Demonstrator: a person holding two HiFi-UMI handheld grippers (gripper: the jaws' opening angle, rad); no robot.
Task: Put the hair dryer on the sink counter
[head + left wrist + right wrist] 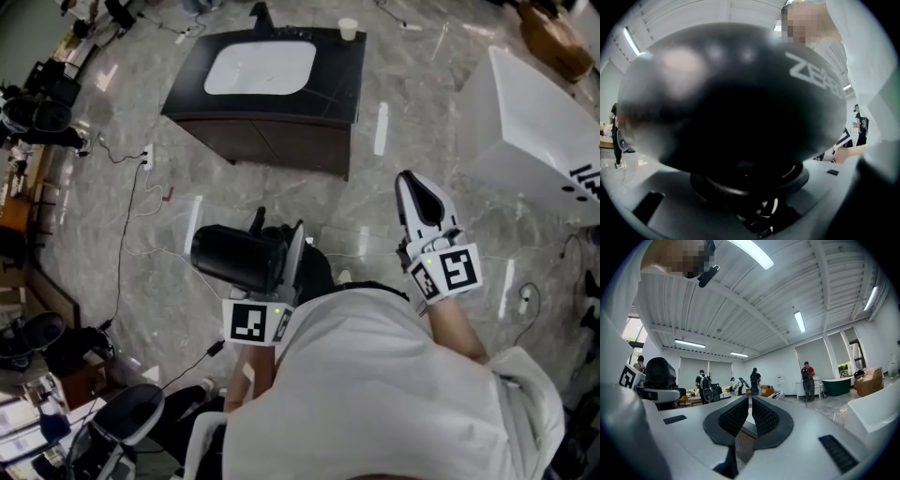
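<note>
You held the hair dryer (232,257); sink counter (339,80) lay at 12 o'clock.
Your left gripper (278,230) clamped it; right gripper (410,178) jaws sat together, empty.

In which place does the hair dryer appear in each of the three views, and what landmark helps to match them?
Head view: hair dryer left of centre, below the sink counter.
Left gripper view: it fills nearly the whole picture.
Right gripper view: small, at the far left.
Shared landmark: the person's white coat.
</note>
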